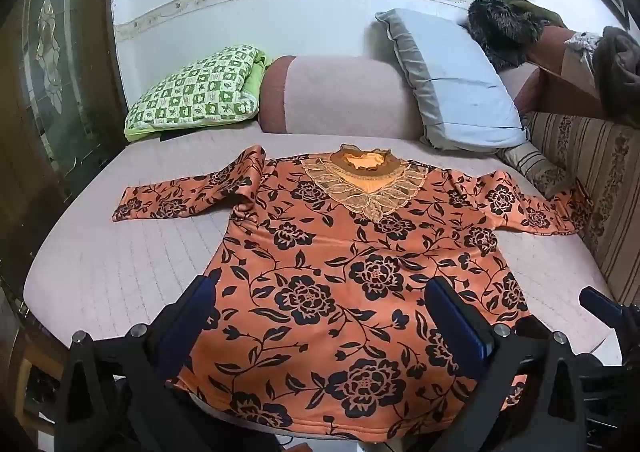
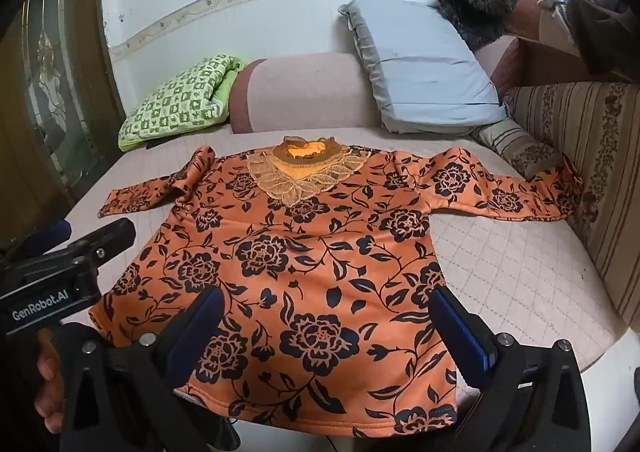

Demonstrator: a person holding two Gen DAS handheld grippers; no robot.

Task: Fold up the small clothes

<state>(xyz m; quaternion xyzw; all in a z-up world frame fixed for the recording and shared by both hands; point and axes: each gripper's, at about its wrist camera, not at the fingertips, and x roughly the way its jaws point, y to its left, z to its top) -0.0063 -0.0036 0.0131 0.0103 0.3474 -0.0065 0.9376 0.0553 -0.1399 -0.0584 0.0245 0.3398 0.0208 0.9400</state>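
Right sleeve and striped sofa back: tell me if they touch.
Touching. In the right wrist view the shirt's right sleeve runs up against the striped sofa back, its cuff bent upward on it.

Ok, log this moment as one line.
stage: pre-fold | orange floral top: flat on bed, sleeves out | left gripper: jaws open over hem | right gripper: jaws open over hem

The orange floral top's (image 1: pixel 340 292) hem runs behind both claws' fingers, and its right cuff (image 1: pixel 580 207) is bunched against the sofa back.
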